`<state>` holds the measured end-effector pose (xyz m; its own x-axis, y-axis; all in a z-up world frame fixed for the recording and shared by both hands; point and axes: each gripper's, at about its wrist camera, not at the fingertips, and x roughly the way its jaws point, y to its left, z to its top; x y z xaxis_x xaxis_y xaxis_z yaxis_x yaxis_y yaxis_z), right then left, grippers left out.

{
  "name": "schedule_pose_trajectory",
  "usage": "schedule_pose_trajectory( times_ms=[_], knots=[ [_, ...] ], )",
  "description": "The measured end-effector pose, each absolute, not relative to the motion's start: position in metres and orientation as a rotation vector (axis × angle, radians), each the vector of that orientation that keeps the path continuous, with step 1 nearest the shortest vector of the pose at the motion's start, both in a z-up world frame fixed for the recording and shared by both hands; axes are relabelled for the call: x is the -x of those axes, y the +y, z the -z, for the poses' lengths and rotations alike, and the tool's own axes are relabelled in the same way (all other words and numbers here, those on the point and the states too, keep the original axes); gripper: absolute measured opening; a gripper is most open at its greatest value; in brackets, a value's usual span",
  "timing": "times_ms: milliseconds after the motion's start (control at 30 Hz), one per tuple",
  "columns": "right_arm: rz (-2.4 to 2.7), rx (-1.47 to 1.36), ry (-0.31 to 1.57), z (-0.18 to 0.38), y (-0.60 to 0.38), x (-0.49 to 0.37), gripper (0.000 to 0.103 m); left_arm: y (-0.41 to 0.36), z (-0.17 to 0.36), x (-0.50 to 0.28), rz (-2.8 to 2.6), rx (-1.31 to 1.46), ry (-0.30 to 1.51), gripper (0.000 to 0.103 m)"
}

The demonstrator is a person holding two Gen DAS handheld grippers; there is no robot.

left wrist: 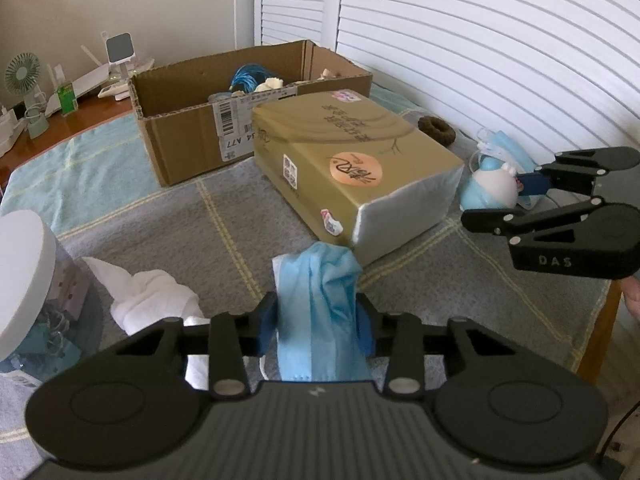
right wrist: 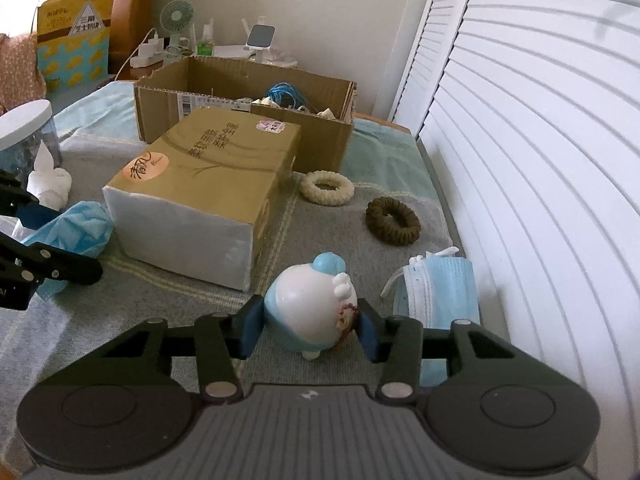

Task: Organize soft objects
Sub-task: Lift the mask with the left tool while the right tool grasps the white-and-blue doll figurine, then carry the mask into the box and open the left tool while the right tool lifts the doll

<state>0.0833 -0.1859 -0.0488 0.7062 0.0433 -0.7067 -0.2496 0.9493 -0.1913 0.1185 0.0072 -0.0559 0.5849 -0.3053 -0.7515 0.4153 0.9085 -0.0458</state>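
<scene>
My left gripper (left wrist: 316, 326) is shut on a crumpled blue face mask (left wrist: 320, 304), held just above the grey cloth near the gold tissue box (left wrist: 352, 160). It also shows at the left of the right wrist view (right wrist: 68, 232). My right gripper (right wrist: 310, 330) has its pads against both sides of a blue and white squishy toy (right wrist: 312, 312) that stands on the cloth. The toy also shows in the left wrist view (left wrist: 492, 186). An open cardboard box (left wrist: 192, 120) with blue cord and small items stands behind the tissue box.
A second blue mask (right wrist: 440, 300) lies right of the toy, by the shutters. A cream scrunchie (right wrist: 327, 188) and a brown scrunchie (right wrist: 394, 220) lie beyond. A white cloth (left wrist: 148, 300) and a white-lidded clear jar (left wrist: 24, 280) sit at the left. A fan and chargers stand behind.
</scene>
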Motion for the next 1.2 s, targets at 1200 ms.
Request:
schedule_pose_trajectory(
  times_ms=[1200],
  knots=[
    [-0.274,0.19,0.644,-0.019,-0.192,-0.061,0.053,0.018,-0.044,-0.153,0.476,-0.281,0.681,0.032]
  ],
)
